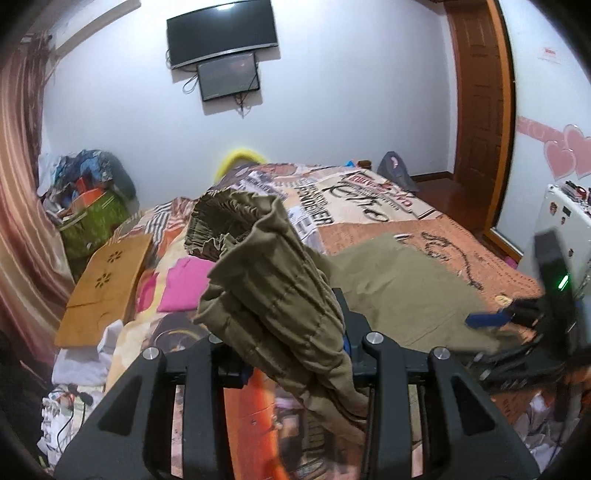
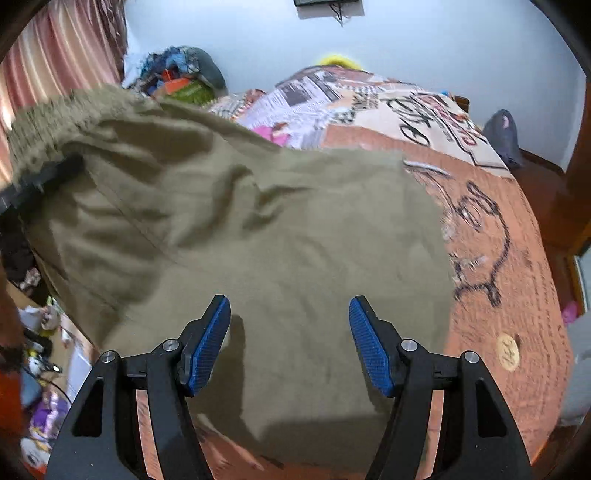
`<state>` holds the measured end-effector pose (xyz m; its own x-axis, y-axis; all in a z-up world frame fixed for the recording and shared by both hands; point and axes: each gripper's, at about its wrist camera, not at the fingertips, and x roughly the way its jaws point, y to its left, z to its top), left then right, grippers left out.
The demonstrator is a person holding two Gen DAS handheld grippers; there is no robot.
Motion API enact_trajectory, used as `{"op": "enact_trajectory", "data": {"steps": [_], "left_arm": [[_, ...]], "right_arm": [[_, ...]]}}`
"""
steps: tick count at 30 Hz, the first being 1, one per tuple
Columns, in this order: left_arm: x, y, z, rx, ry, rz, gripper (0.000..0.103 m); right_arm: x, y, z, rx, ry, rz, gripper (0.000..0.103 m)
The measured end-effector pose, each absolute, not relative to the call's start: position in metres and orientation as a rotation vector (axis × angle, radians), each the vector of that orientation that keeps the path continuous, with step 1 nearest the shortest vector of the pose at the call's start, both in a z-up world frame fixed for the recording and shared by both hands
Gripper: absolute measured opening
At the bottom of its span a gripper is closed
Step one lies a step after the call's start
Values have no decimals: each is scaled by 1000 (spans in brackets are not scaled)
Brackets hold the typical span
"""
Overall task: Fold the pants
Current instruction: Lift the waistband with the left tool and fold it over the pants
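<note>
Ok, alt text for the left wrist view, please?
The left claw is clamped on a bunched fold of olive pants, lifted above a bed with a printed cover. The rest of the pants lies flat to the right, where the right claw is seen. Two dark screens hang on the wall.
</note>
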<state>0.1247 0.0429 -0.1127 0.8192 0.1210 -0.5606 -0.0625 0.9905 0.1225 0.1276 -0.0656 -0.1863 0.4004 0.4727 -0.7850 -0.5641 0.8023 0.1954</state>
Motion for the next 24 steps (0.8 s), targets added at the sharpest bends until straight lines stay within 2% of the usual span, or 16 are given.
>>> {"op": "enact_trajectory", "data": {"steps": [6,17,24], "left_arm": [[132,12,-106,137,590,31,35],[161,-39,-109,196,643,-92,35],[177,-56,-117,164,688,-176,35]], "right_arm": [[120,-67,-198,-112,933,647,67],[120,-117,-183,-7,901,614,65],[123,-148,-201,10,953,517,65]]}}
